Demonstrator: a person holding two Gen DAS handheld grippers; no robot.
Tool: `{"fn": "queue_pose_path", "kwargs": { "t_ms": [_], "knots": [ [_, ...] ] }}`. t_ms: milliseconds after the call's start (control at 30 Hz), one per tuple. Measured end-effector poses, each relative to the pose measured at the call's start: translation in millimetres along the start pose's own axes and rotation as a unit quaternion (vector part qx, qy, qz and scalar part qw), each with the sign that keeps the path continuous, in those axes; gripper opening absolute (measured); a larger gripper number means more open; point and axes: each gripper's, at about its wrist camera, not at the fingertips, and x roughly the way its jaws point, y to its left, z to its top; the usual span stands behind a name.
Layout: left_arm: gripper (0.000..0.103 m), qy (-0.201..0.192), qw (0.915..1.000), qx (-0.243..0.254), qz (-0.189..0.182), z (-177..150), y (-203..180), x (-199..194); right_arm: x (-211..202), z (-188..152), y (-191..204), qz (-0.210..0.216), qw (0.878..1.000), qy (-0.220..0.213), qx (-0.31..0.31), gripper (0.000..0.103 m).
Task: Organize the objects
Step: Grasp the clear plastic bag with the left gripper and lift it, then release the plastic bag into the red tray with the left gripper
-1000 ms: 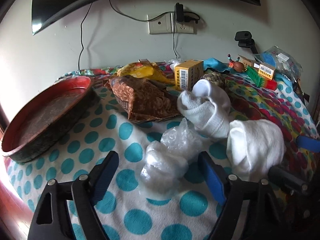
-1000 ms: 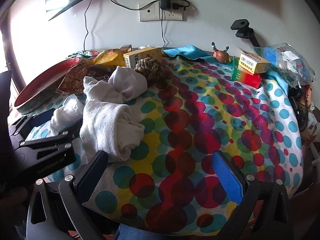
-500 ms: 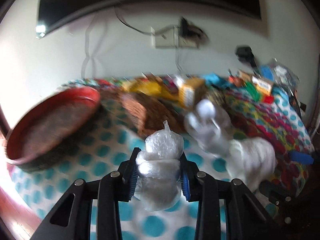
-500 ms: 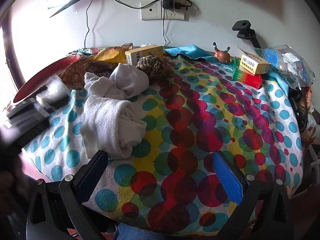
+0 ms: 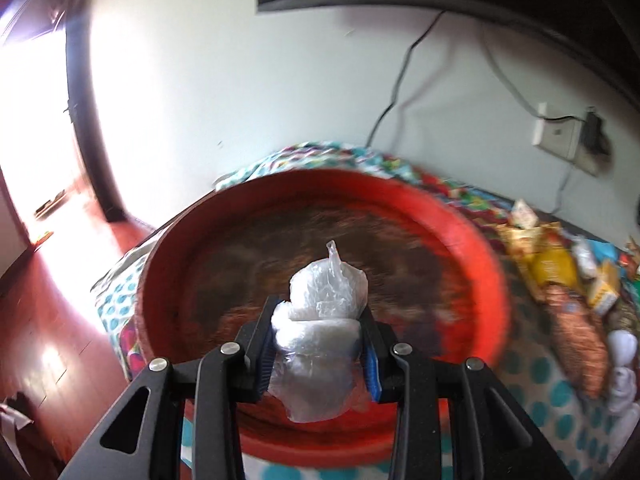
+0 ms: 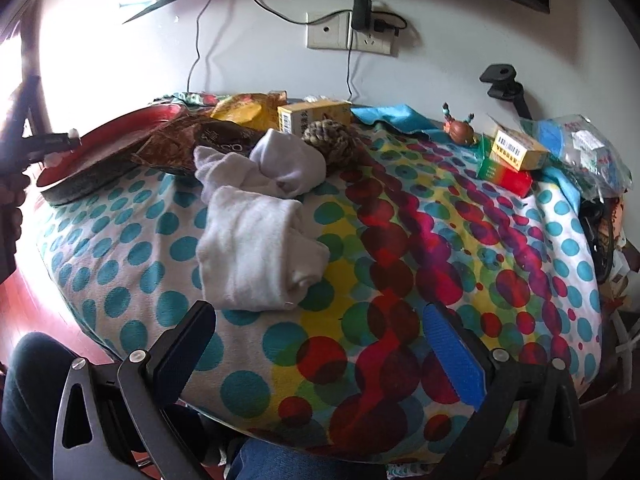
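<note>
Plastic fills the middle of the left wrist view: a crumpled clear plastic bag is pinched between the two blue pads of the left gripper, whose fingers are drawn narrow against its sides. The bag hangs above the inside of a round red tray with a dark, worn floor; whether it touches that floor cannot be told. The tray sits on the dotted cloth at the table's left end. To the right lie a brown snack packet, a yellow packet and a small yellow box. This view is somewhat blurred.

From the right wrist view, the right gripper hovers near the table's front edge with its fingers spread wide and nothing between them. Just beyond its left finger lies a folded white towel, and a second white cloth lies behind it, touching it. Farther back are a woven rope ball and a yellow box. At the far right, a yellow box sits on a red and green box, next to a small toy crab. The red tray shows at the far left, with the left gripper above it.
</note>
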Motion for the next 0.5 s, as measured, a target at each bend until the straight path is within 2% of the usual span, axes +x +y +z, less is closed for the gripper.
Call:
{"fn": "queue_pose_path", "kwargs": {
  "t_ms": [133, 267, 367, 433, 467, 500],
  "knots": [
    [0.036, 0.012, 0.9997, 0.007, 0.022, -2.6, 5.2, 17.3, 0.0, -1.7, 4.9, 0.002, 1.000, -0.003, -0.003, 0.103],
    [0.036, 0.015, 0.9997, -0.002, 0.022, -2.5, 14.0, 27.0, -0.3, -4.0, 9.5, -0.004, 1.000, -0.008, -0.011, 0.103],
    [0.041, 0.020, 0.9996, -0.008, 0.021, -2.9, 10.8, 33.1, 0.4, -3.0, 12.3, -0.007, 1.000, -0.010, -0.008, 0.103],
    [0.064, 0.028, 0.9993, -0.009, 0.024, -3.4, 8.7, 38.2, -0.7, -0.9, 14.5, -0.007, 1.000, -0.018, -0.006, 0.103],
    [0.070, 0.026, 0.9993, -0.008, 0.027, -3.4, 7.8, 37.4, -1.1, 0.4, 15.6, -0.010, 1.000, -0.021, -0.006, 0.103],
    [0.082, 0.021, 0.9994, -0.006, 0.028, -3.1, 6.1, 34.6, -1.1, 2.1, 17.3, -0.014, 1.000, -0.025, -0.007, 0.103]
  ]
}}
